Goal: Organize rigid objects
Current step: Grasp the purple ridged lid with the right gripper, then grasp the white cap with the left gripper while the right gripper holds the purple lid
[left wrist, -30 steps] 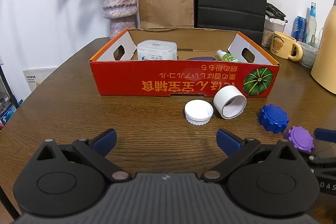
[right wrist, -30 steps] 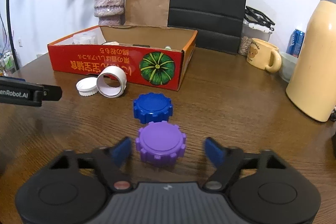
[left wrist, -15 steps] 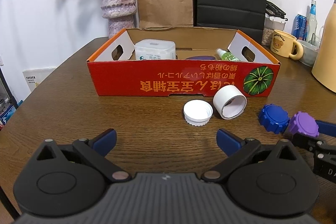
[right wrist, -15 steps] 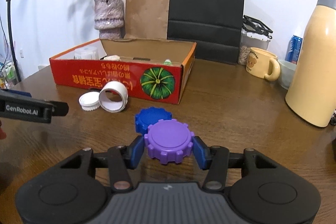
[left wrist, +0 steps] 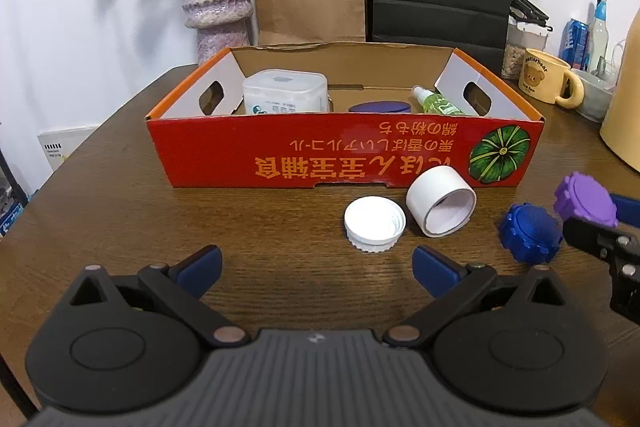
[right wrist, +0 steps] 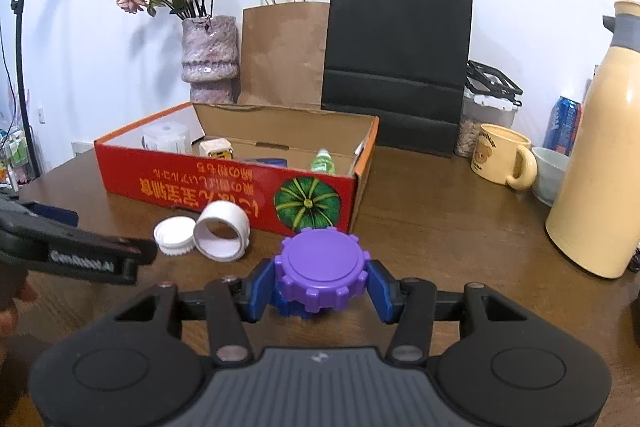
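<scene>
The right hand-held gripper [right wrist: 323, 290] is clamped on a purple cap [right wrist: 323, 268]. Both blue pads [right wrist: 262, 289] press against the notched rim of the cap, one on each side. The cap sits flat-side up between the pads and is raised clear of the counter [right wrist: 440, 227]. In the left wrist view the same purple cap [left wrist: 585, 200] appears at the right edge, held above the wood.

A blue cap [left wrist: 530, 233] of the same notched shape rests on the counter. In the right wrist view it lies directly under the purple cap, and only part of it [right wrist: 296, 307] shows.

The left hand-held gripper [left wrist: 316, 267] stands with its two fingers wide apart. Nothing lies between them, and they touch nothing. It hangs over bare counter, short of the white pieces.

A white screw cap [left wrist: 375, 223] lies open-side up on the counter. Just beside it, on its right, a white ring [left wrist: 441, 200] lies on its side. Both are close in front of the red cardboard box [left wrist: 344, 157].

The box stands open on the counter. It contains a white plastic container [left wrist: 285, 94], a dark blue lid [left wrist: 379, 106] and a small green spray bottle [left wrist: 434, 101]. The right wrist view also shows a small cream-coloured box [right wrist: 216, 149] inside.
</scene>
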Motion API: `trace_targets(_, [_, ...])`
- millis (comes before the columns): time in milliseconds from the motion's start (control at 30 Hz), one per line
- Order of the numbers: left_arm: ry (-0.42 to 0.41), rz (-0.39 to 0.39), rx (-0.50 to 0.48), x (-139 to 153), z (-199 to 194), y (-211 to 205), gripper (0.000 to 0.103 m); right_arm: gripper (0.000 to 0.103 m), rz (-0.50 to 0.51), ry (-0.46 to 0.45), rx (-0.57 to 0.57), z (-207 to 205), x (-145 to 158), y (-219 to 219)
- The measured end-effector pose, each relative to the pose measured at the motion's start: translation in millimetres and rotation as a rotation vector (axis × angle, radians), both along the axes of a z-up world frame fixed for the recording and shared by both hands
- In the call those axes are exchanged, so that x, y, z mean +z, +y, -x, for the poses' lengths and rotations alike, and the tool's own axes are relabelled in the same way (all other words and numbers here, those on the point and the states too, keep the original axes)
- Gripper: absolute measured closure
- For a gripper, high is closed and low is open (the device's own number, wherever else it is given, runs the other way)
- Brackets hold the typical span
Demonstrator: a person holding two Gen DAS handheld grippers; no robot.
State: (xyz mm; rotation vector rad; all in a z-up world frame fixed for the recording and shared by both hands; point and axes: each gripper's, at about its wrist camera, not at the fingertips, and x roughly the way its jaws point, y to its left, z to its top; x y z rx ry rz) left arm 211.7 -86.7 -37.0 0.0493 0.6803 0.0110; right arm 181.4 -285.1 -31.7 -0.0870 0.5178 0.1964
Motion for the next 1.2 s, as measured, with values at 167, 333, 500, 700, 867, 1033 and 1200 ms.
trace_targets(167, [-0.006, -0.021, -0.013, -2.0, -9.1, -5.5, 0.000, 0.053, -0.003, -0.012, -0.005, -7.0, 3.4, 3.2])
trace_targets(333, [-0.011, -0.029, -0.025, -5.4, -17.8, -9.2, 0.000, 0.053, -0.010, -0.023, -0.014, -15.8, 5.5, 6.5])
trace_targets(500, [-0.024, -0.031, -0.033, -7.9, -24.8, -11.4, 0.000, 0.053, -0.013, -0.031, -0.026, -24.0, 3.5, 10.0])
trace_targets(700, [-0.029, -0.023, -0.039, -11.8, -31.2, -11.3, 0.000, 0.053, -0.038, -0.035, -0.034, -28.9, -1.2, 10.3])
trace_targets(867, [-0.029, -0.012, -0.048, -14.1, -34.2, -11.5, 0.004, 0.053, -0.034, -0.040, -0.044, -30.1, -3.4, 11.3])
trace_targets(1033, [-0.029, 0.004, -0.062, -15.3, -35.3, -12.2, 0.014, 0.053, -0.034, -0.049, -0.051, -28.9, -4.0, 12.3])
trace_targets(1200, [-0.027, 0.024, -0.090, -16.9, -34.9, -13.6, 0.031, 0.053, -0.033, -0.050, -0.054, -28.5, -5.3, 14.2])
